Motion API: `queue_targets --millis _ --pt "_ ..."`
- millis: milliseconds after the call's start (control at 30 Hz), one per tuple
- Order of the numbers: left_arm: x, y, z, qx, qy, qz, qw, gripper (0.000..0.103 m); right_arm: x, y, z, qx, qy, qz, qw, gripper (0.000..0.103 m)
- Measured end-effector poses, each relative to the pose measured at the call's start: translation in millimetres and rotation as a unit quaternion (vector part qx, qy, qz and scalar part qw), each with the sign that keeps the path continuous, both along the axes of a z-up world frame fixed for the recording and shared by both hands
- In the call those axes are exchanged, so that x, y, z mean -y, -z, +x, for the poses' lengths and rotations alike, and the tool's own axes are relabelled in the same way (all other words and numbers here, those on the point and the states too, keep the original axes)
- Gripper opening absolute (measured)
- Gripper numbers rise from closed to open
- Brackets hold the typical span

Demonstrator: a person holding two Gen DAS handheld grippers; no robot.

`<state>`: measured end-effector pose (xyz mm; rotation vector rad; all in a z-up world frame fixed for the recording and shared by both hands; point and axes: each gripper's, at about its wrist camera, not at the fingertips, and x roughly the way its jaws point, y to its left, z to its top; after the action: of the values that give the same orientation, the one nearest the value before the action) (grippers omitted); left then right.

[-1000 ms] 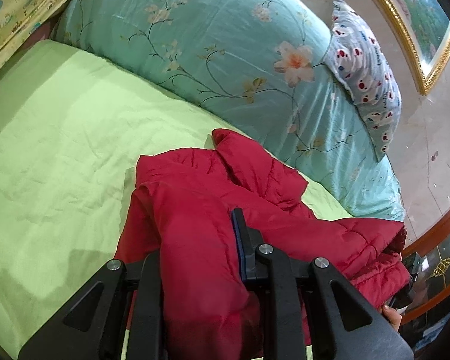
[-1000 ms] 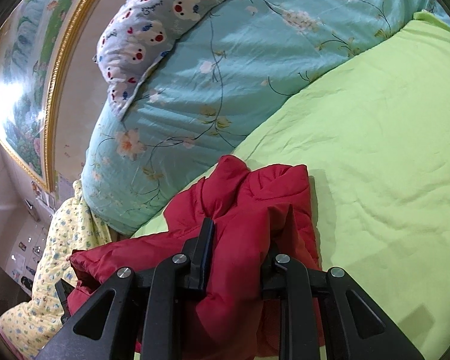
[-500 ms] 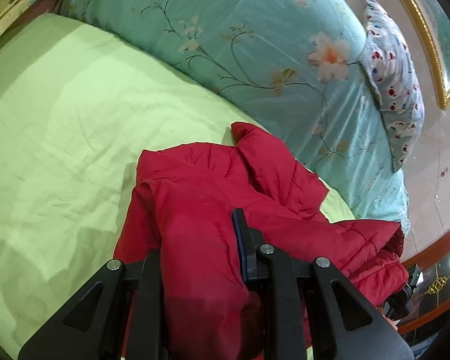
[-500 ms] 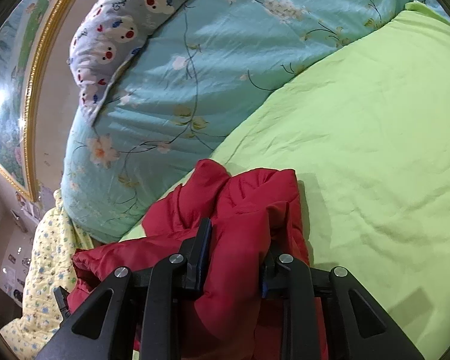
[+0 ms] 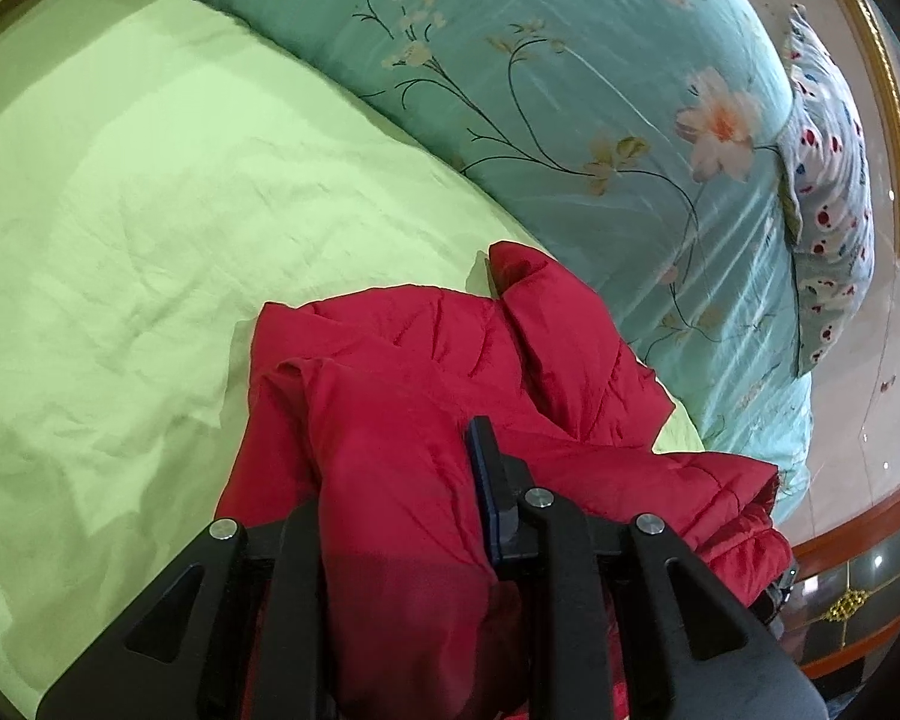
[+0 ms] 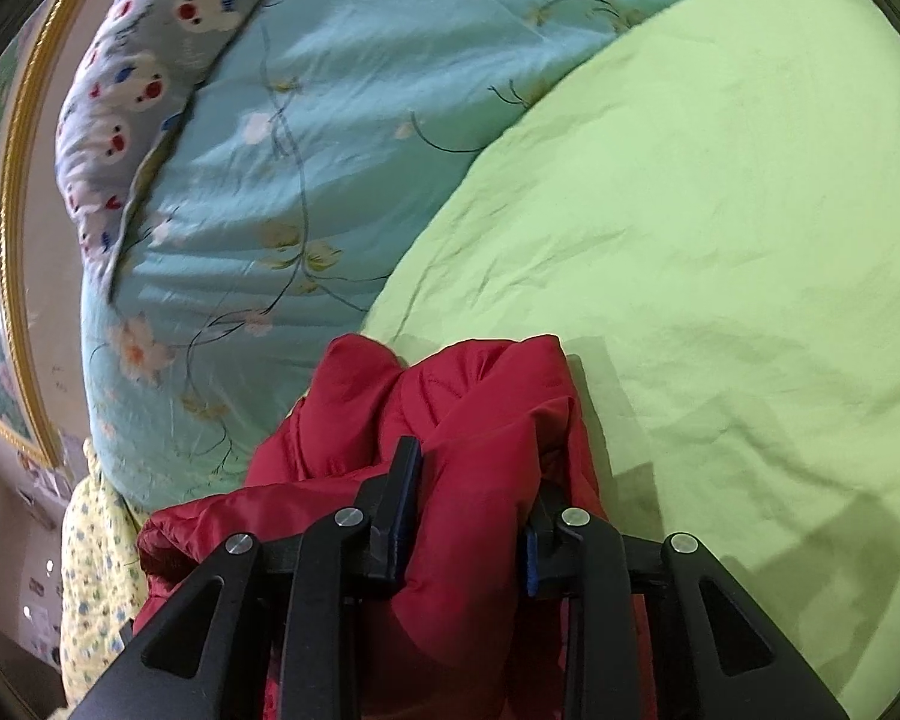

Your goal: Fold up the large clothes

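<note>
Red padded jacket (image 5: 450, 396) lies bunched on the light green bed sheet (image 5: 150, 210), close to the teal floral quilt (image 5: 570, 90) that runs along the far side. My left claw (image 5: 402, 480) has a thick fold of the jacket between its fingers; the right-hand finger (image 5: 486, 480) with its blue pad presses against the fabric, while the other finger is hidden by the cloth. My right claw (image 6: 468, 498) likewise grips a puffy roll of the jacket (image 6: 468, 420), both blue pads sunk into it. Its jaws have just been opening a little, yet they stand narrow and the cloth is pinched between them. From the right wrist view, a pillow with a red and white print (image 6: 132, 90) leans on the quilt, beside a gold picture frame (image 6: 15, 180).
</note>
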<state>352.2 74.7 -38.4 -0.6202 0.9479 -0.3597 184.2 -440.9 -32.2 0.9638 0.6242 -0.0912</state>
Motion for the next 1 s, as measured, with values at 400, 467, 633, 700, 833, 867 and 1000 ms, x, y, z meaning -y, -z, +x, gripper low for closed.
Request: queue_targets --millis 400,467,633,700,833,867,1000 --pt "-5 -24 0 0.014 0.023 0.011 0.9996 0.024 3 20 17 0.003 0.011 0.009 1.0 0.029" --pt "-5 -39 -12 0.035 0.029 0.025 0.9987 0.027 2 22 20 0.003 0.016 0.003 1.0 0.029" --pt "-8 -72 -48 0.087 0.039 0.044 0.9945 0.032 -4 21 28 -0.001 0.023 -0.016 1.0 0.029" --pt "-8 -82 -60 0.103 0.038 0.048 0.9928 0.033 -5 20 31 -0.003 0.022 -0.026 0.999 0.029" --pt "-7 -103 -87 0.142 0.034 0.065 0.9871 0.034 -6 20 35 -0.005 0.024 -0.038 0.999 0.029" --pt "-6 -107 -93 0.151 0.032 0.068 0.9857 0.034 -6 21 35 -0.006 0.025 -0.039 0.999 0.029" --pt "4 -117 -115 0.177 0.044 0.08 0.98 0.034 -9 20 38 -0.007 0.028 -0.053 0.998 0.029"
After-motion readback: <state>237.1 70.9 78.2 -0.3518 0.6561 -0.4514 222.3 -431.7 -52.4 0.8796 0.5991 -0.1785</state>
